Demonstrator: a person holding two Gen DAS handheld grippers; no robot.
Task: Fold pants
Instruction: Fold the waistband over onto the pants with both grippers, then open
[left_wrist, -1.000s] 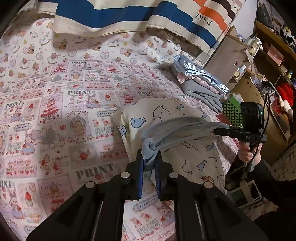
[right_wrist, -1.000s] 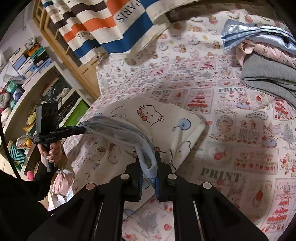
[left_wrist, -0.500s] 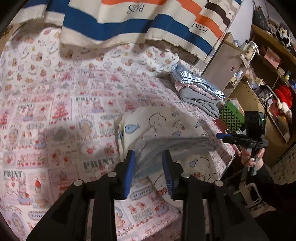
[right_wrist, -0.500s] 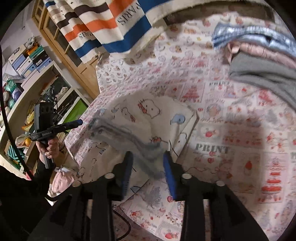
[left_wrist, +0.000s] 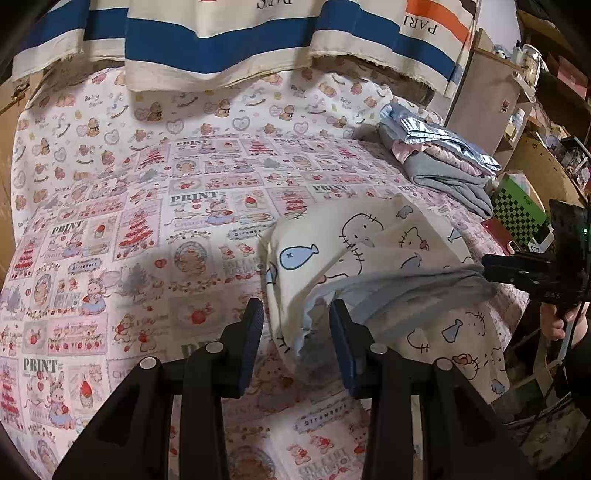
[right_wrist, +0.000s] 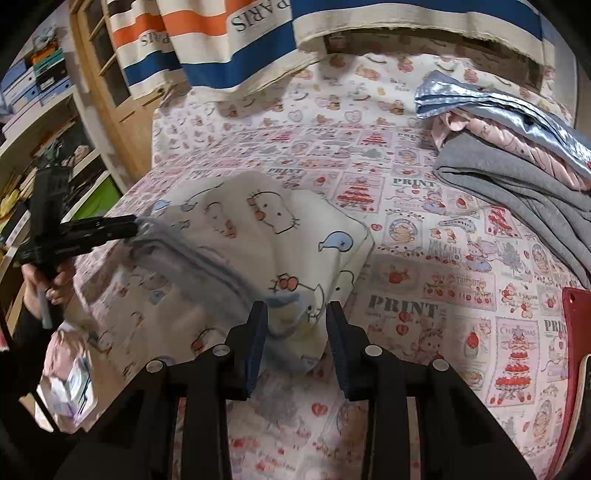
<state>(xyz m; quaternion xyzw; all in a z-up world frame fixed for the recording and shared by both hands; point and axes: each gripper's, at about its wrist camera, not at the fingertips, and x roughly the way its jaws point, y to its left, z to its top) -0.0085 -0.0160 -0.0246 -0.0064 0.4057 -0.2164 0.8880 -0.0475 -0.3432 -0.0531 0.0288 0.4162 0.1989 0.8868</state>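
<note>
Cream cartoon-cat pants (left_wrist: 373, 251) lie folded on the printed bedsheet (left_wrist: 147, 221), also in the right wrist view (right_wrist: 266, 229). Their grey-blue waistband (left_wrist: 399, 291) drapes across the top, blurred in the right wrist view (right_wrist: 192, 258). My left gripper (left_wrist: 295, 332) is open with the band's end just ahead between its jaws. My right gripper (right_wrist: 295, 332) is open with the other end ahead of it. Each gripper appears in the other's view, left (right_wrist: 92, 230) and right (left_wrist: 517, 269), at the band's ends.
A stack of folded clothes (left_wrist: 443, 155), grey, pink and blue, lies at the bed's far right, also in the right wrist view (right_wrist: 517, 147). A striped cloth (left_wrist: 258, 37) hangs at the head. Shelves (right_wrist: 44, 129) stand beside the bed. A red object (right_wrist: 576, 332) is at the right edge.
Both grippers opened and let go of the waistband. The band has dropped onto the folded pants. Both grippers pulled back a little.
</note>
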